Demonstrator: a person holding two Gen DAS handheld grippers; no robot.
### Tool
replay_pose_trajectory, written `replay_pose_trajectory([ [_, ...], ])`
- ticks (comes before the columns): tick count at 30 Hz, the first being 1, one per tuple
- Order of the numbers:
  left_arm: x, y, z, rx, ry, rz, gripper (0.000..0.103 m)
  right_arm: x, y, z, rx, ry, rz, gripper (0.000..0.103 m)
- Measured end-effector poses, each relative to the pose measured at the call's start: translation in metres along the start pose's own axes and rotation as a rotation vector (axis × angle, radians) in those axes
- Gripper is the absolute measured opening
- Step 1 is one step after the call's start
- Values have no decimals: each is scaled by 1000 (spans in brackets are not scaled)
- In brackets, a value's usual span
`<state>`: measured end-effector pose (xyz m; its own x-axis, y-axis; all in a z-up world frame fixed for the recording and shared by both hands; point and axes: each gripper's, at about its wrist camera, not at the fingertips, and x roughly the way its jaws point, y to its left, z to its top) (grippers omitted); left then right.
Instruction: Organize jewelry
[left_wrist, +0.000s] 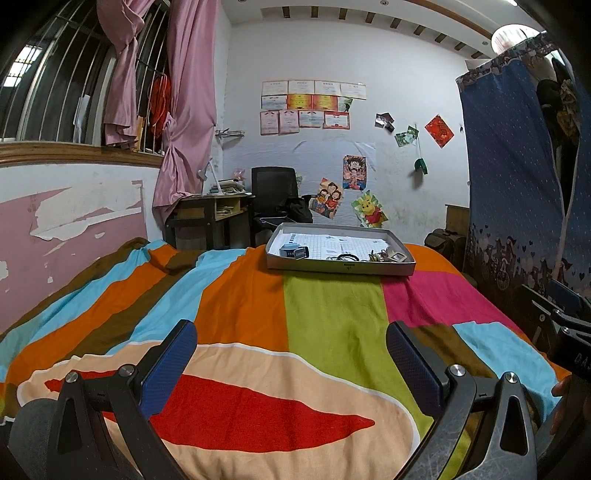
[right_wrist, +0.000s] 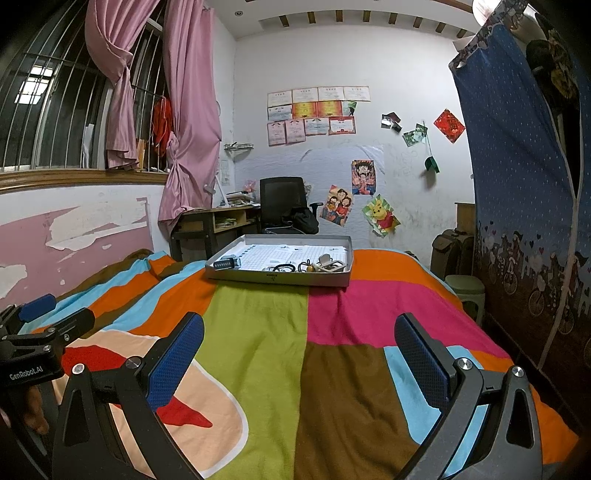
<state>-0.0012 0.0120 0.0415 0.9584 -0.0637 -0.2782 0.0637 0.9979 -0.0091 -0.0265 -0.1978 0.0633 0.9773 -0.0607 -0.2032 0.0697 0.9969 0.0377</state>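
The bedspread (right_wrist: 258, 350) is blocked in orange, lime, pink, brown, sky blue. Grey tray (right_wrist: 280, 278), grid-lined paper (right_wrist: 273, 254). Pink curtains (right_wrist: 192, 110).

My left gripper (left_wrist: 291, 354), black arms with blue textured pads, hangs wide apart and empty over the near part of the multicoloured patchwork bedspread (left_wrist: 328, 321). Far ahead on the bed: shallow grey cardboard tray (left_wrist: 341, 266), a small grey box (left_wrist: 293, 251) at its left, tangled jewelry pieces (left_wrist: 369, 256) right. Right gripper (left_wrist: 565, 332) at right edge.
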Motion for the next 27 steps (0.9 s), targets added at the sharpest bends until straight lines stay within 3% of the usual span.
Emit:
replay_pose_trajectory([
  [27,2,4,1,10,-1,-6,103,-3,3,-1,10,-3,0,102],
])
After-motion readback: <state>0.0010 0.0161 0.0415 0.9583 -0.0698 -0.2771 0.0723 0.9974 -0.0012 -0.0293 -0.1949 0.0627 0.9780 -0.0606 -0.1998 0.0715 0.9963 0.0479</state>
